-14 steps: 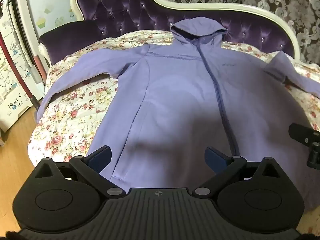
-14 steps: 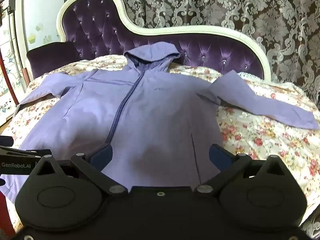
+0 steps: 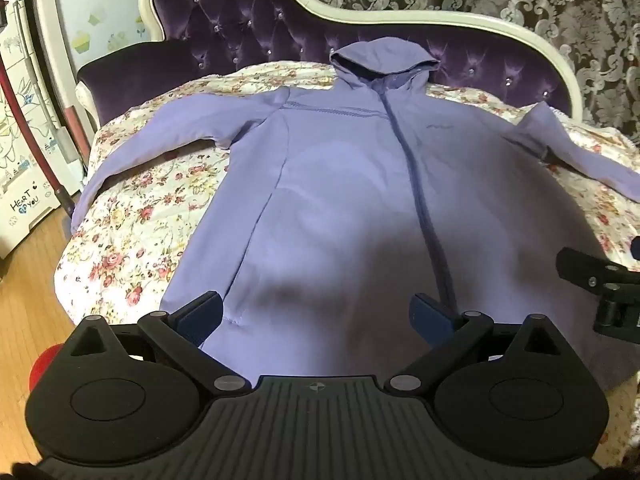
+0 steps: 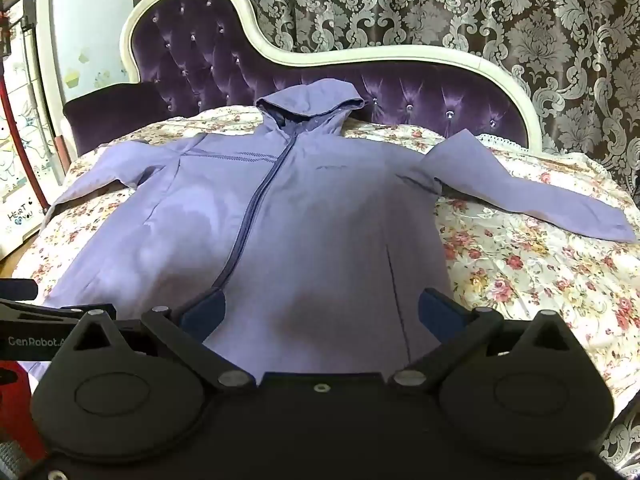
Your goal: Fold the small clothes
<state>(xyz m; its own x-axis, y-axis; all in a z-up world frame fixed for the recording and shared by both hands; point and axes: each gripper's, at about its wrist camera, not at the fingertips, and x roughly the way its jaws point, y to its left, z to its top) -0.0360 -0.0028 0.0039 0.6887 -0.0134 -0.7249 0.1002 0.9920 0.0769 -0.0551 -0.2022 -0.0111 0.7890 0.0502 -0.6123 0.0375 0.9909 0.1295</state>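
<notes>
Left wrist view showed a bed (image 3: 132, 216) with a floral cover and a purple tufted headboard (image 3: 240, 20). A lilac hooded jacket (image 3: 340, 200) lay flat on it, front up, long axis running from the hem near the camera to the hood (image 3: 384, 56) at the headboard, sleeves spread sideways. Left gripper (image 3: 316, 316) and right gripper (image 4: 322, 312) hovered over the hem, jaws released, grasping nothing.

Garment: I see a lilac hooded jacket (image 3: 344, 200), zipped shut.
Pose: front up, flat, both sleeves spread outward, unfolded.
Place: on floral bedspread (image 3: 132, 216).
</notes>
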